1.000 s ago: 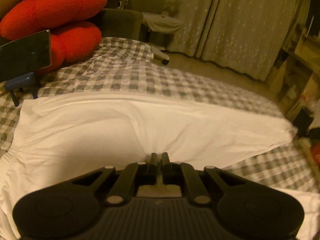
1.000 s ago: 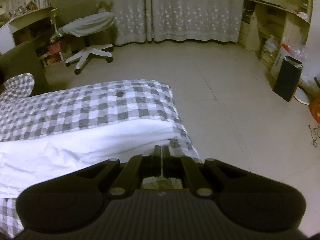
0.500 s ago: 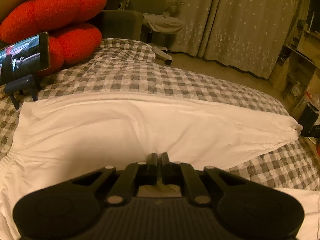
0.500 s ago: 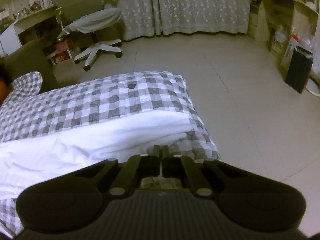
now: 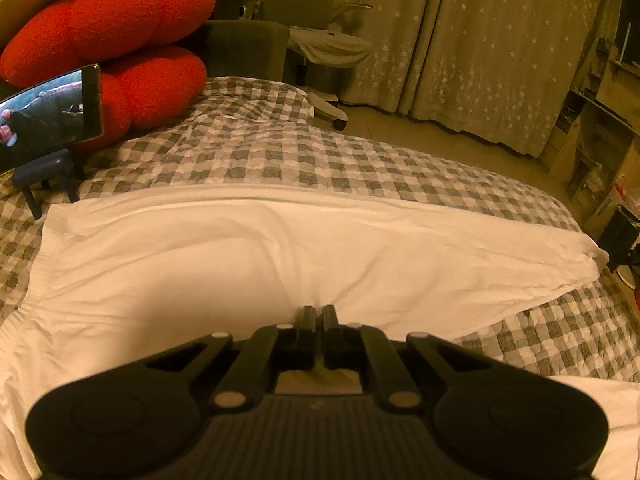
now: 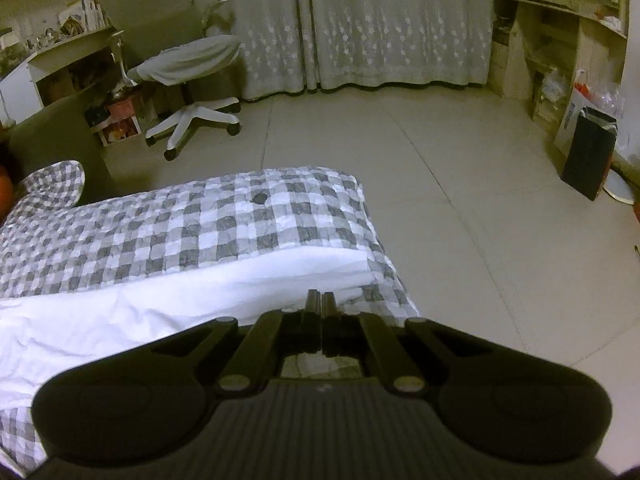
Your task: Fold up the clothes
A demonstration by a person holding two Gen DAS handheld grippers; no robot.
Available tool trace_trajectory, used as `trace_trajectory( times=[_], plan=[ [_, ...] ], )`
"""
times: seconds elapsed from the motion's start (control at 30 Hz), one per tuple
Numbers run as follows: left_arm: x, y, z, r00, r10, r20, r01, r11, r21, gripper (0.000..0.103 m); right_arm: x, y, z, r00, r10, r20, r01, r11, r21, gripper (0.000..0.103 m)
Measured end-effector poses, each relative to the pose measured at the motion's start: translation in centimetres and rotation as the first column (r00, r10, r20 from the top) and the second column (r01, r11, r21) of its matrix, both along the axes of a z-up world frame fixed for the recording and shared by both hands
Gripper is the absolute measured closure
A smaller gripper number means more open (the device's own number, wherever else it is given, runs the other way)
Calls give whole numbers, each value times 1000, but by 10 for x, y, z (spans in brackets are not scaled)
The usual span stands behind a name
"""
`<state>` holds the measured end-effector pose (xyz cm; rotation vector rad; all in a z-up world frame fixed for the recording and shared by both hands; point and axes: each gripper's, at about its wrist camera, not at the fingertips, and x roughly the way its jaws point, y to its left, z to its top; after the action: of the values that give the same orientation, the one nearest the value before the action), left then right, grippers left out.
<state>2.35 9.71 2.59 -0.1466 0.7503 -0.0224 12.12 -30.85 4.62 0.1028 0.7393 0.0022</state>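
A long white garment (image 5: pixel 304 248) lies stretched across the grey-and-white checked bed cover (image 5: pixel 256 152), its narrow end toward the right. My left gripper (image 5: pixel 318 314) is shut at the garment's near edge, around the middle, and creases run out from the fingertips. In the right wrist view the same white garment (image 6: pixel 160 304) ends close to the bed's corner. My right gripper (image 6: pixel 320 300) is shut there on the near edge of that end. The pads themselves are hidden behind the closed fingers.
Red cushions (image 5: pixel 108 40) and a phone on a small stand (image 5: pixel 48 120) sit at the bed's far left. Beyond the bed are a swivel chair (image 6: pixel 192 92), curtains (image 6: pixel 380 24), shelves (image 6: pixel 560 40) and a dark bag (image 6: pixel 590 160) on the tiled floor (image 6: pixel 480 220).
The phone's screen went from dark to lit. The right gripper's tips shifted from the checked cover onto the white garment's end. The left gripper kept its hold in place.
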Motion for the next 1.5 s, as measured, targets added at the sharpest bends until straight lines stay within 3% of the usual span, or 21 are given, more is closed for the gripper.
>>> trace_trajectory(
  times=[0.27,0.33,0.43,0.5,0.57,0.63,0.67,0.7,0.87,1.1,1.33,1.5],
  plan=[
    [-2,5,4,1000,-4,6,4,1000,-26,101,1,-15,-1,999,-50,-14,50,999,16,103],
    [-3,5,6,1000,-7,9,7,1000,-31,101,2,-23,-5,997,-70,-40,72,997,42,99],
    [-1,4,3,1000,-5,-2,5,999,-33,100,4,-39,-11,991,-116,-70,123,987,105,81],
    [2,2,1,1000,-11,-2,11,999,-35,100,6,-48,-16,989,-130,-72,141,973,181,51],
    [2,0,1,1000,-19,4,19,999,-38,100,7,-53,-18,991,-115,-63,127,955,266,46],
    [2,-2,1,1000,-24,8,24,999,-34,100,12,-49,-19,992,-110,-57,121,954,275,46],
    [2,-3,1,1000,-24,7,24,999,-29,100,14,-46,-20,993,-109,-55,119,954,274,51],
    [3,-4,0,1000,-23,5,23,999,-26,100,17,-44,-20,993,-108,-52,118,955,274,69],
    [4,-3,-3,1000,-18,-3,18,1000,-22,100,24,-33,-19,996,-91,-20,93,960,263,96],
    [6,-2,-4,1000,-19,-5,19,999,-26,100,-1,-32,20,990,-126,56,111,972,207,97],
    [6,-2,-3,1000,-24,-7,23,999,-32,100,15,-33,-10,989,-141,-48,146,980,138,97],
    [8,1,-6,1000,-23,-13,23,999,-43,100,2,-29,12,996,-89,26,85,989,121,97]
  ],
)
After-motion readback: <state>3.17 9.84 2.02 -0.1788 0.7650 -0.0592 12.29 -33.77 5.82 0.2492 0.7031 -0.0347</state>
